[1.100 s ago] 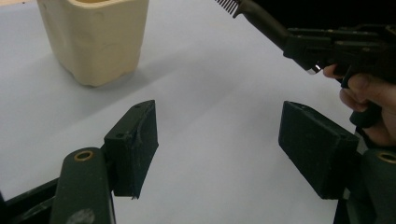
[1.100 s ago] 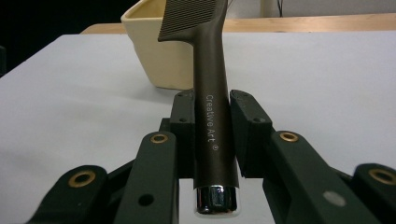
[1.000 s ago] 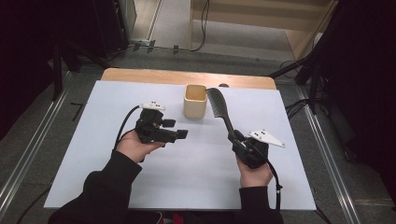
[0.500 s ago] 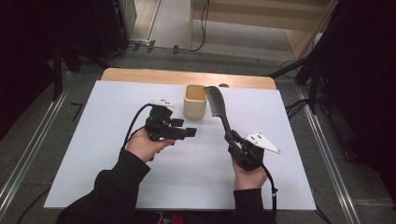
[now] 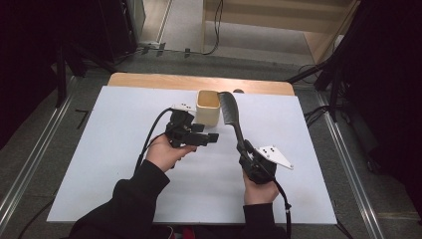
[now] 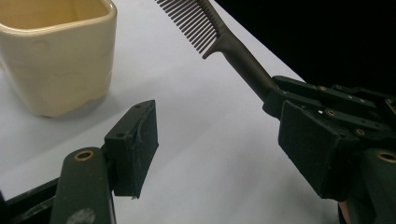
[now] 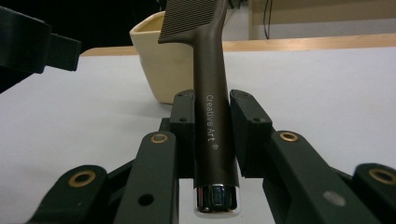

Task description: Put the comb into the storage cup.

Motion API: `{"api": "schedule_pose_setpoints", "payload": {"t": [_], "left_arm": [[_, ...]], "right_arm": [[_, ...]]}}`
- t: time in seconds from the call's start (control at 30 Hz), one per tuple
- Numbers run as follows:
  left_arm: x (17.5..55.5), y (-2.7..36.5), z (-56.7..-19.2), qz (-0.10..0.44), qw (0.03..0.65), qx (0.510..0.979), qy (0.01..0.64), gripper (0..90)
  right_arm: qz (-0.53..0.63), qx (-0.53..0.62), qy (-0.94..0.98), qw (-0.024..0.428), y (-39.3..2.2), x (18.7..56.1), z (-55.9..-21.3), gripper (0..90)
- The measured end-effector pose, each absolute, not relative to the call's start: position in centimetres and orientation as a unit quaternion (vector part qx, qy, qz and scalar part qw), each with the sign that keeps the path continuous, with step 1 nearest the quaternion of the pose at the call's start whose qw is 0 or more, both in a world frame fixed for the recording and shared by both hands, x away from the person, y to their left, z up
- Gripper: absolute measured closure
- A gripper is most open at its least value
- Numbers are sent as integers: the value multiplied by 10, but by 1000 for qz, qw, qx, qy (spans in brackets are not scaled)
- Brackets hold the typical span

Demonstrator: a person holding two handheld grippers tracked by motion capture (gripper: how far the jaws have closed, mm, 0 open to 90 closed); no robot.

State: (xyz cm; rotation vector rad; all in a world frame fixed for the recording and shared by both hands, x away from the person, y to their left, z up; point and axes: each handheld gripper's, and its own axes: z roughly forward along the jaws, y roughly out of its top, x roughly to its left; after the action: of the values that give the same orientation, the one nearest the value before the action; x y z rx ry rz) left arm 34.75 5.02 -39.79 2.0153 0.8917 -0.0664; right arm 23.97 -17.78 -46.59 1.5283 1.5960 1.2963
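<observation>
- Comb: dark brown, white lettering on its handle.
- Cup: pale cream-yellow.
- Tabletop: white sheet over a wooden edge.
- Sleeve: black.

Left hand shifts up and right, toward the cup

Left gripper was lower and further left on the white table a second ago; now sits higher, its open fingers pointing right and ending just below the cream cup; gap to the cup much smaller, not touching; gap to the comb and the right gripper also narrower; left forearm and dark sleeve reach further onto the table.
</observation>
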Motion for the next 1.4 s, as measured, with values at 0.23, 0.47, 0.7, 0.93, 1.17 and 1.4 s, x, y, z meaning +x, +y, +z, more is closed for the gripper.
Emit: {"api": "schedule_pose_setpoints", "payload": {"t": [0.23,0.47,0.7,0.93,1.17,1.4], "left_arm": [[350,40,-397,-28,450,815,365,292],[354,29,-399,-34,446,815,368,300],[355,20,-400,-34,443,816,369,301],[358,11,-404,-38,442,814,375,300],[360,2,-407,-39,442,811,382,300],[360,-10,-406,-40,445,807,386,301]], "right_arm": [[493,573,589,286,-177,238,-468,705],[496,574,586,284,-176,237,-467,705],[499,572,587,283,-175,237,-468,705],[499,572,587,281,-174,237,-468,705],[501,572,584,283,-174,237,-467,705],[503,571,584,283,-172,237,-467,705]]}}
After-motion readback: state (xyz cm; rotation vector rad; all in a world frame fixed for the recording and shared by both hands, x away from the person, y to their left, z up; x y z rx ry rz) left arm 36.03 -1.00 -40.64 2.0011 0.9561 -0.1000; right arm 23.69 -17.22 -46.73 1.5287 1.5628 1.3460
